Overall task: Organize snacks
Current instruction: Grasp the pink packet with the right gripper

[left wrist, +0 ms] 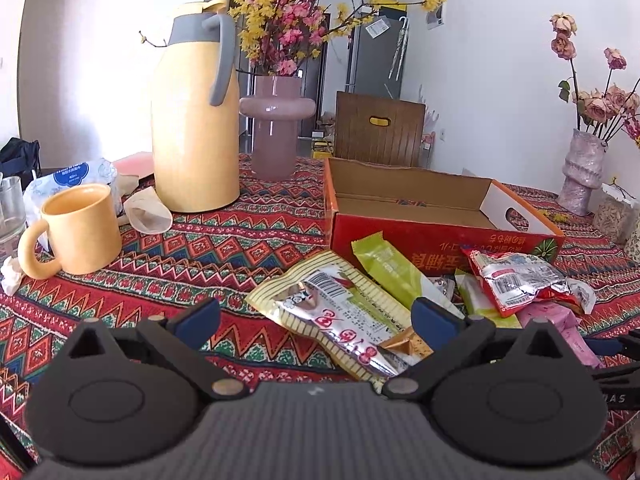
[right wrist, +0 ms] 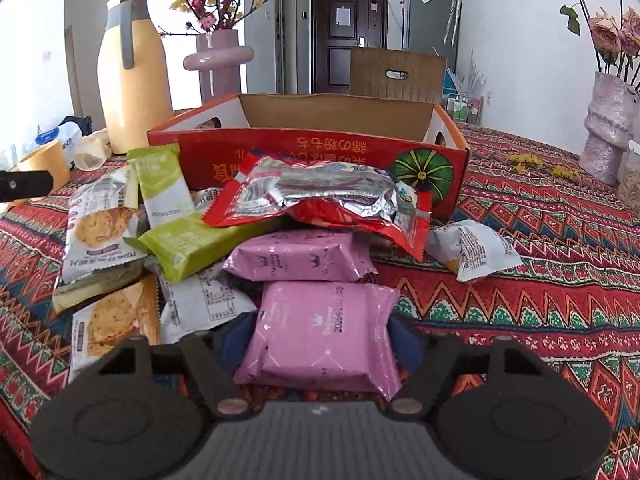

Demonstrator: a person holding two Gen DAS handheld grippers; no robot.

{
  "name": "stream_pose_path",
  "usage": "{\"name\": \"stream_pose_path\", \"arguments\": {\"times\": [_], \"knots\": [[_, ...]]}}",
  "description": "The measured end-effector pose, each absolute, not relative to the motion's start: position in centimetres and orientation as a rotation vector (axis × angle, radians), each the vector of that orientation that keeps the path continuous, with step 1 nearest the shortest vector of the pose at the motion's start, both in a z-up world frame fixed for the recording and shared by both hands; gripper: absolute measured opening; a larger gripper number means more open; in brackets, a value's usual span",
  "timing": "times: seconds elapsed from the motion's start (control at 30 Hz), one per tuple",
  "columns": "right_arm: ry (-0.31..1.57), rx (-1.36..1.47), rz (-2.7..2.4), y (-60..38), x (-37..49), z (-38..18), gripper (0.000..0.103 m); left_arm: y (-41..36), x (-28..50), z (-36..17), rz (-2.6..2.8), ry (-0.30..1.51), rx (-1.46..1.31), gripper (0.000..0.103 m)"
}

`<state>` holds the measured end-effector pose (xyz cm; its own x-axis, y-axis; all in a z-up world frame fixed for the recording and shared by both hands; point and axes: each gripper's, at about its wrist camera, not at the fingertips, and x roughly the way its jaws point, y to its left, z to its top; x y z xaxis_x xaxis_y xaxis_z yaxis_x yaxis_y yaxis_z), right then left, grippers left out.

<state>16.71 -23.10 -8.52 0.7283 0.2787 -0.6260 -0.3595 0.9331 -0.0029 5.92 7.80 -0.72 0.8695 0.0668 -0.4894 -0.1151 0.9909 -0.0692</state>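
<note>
An open red cardboard box (left wrist: 440, 240) (right wrist: 320, 152) stands on the patterned tablecloth, and its inside shows bare cardboard. In front of it lies a heap of snack packets. My left gripper (left wrist: 318, 316) is open low over a yellow striped packet (left wrist: 320, 304), which lies between its blue fingertips untouched. Beside that lie a green packet (left wrist: 388, 268) and a red foil packet (left wrist: 520, 280). My right gripper (right wrist: 320, 344) is shut on the nearest pink packet (right wrist: 316, 312), a pad against each side. A second pink packet (right wrist: 300, 260), the red foil packet (right wrist: 328, 200) and green packets (right wrist: 188, 244) lie behind it.
A yellow thermos jug (left wrist: 196, 120), a yellow mug (left wrist: 80, 232) and a pink vase (left wrist: 276, 128) stand to the left of the box. A rough pink vase (left wrist: 580, 176) stands at the far right, and a small white packet (right wrist: 476, 252) lies apart on the cloth. A wooden chair (left wrist: 380, 128) is behind the table.
</note>
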Motion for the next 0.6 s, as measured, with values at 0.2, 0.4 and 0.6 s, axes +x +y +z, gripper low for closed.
{"name": "stream_pose_path", "arguments": {"times": [0.2,0.4,0.6], "knots": [[0.635,-0.082,0.354,-24.5,15.7,-8.2,0.063,7.8,6.5,-1.1,0.104,0.539,-0.106,0.103],[0.577,-0.050,0.333,-26.4,14.0,-7.4,0.062,7.0,6.7,-0.9,0.086,0.544,-0.085,0.103],[0.535,-0.014,0.299,-28.2,13.2,-6.5,0.062,4.4,6.7,-0.6,-0.010,0.553,-0.003,0.103]]}}
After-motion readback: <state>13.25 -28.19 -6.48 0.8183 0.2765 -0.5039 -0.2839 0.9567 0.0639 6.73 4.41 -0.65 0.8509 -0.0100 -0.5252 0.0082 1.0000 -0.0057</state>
